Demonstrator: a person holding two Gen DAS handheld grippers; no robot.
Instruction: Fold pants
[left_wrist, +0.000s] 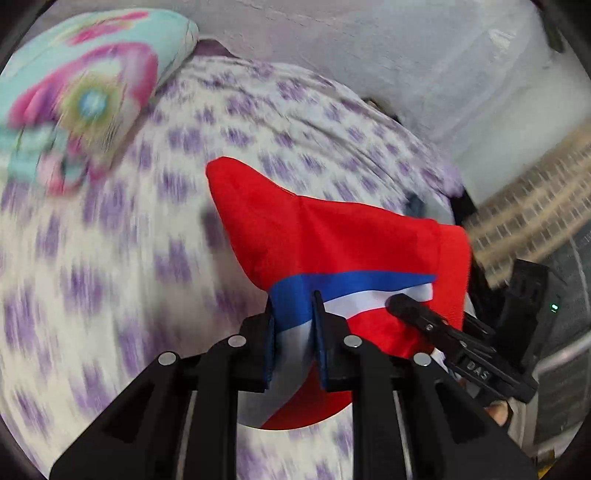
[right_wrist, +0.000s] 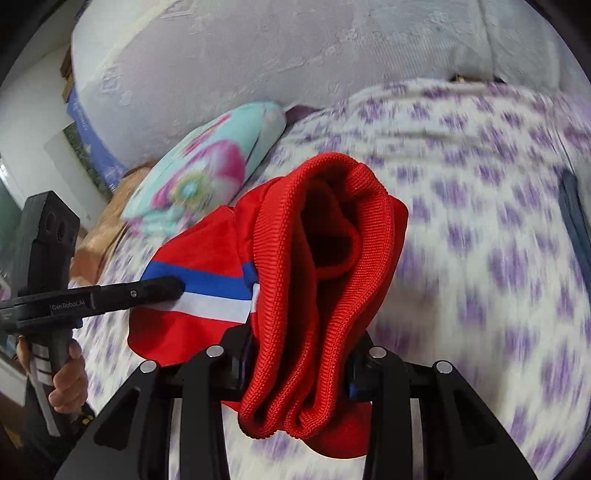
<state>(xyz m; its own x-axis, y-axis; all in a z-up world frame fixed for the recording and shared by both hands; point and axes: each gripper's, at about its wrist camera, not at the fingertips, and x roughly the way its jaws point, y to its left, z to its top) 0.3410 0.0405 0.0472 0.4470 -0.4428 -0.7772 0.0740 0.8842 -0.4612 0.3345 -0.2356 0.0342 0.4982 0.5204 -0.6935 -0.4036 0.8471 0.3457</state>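
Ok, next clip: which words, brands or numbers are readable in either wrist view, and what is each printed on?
"GenRobot.AI": on the arm of the left hand-held gripper, seen from the right wrist view.
"DAS": on the body of the right hand-held gripper, seen from the left wrist view; possibly part of a longer marking.
The red pants show only blue and white stripes, no lettering.
The pillow and bedsheet carry blurred patterns, no text.

Cloth held in matt plastic

Pants (right_wrist: 295, 266): red cloth, ribbed knit waistband, smooth legs. Grippers (left_wrist: 293, 325) (right_wrist: 295, 354): matt black plastic, shiny metal pins. Bedsheet (left_wrist: 110, 258): soft printed cloth.
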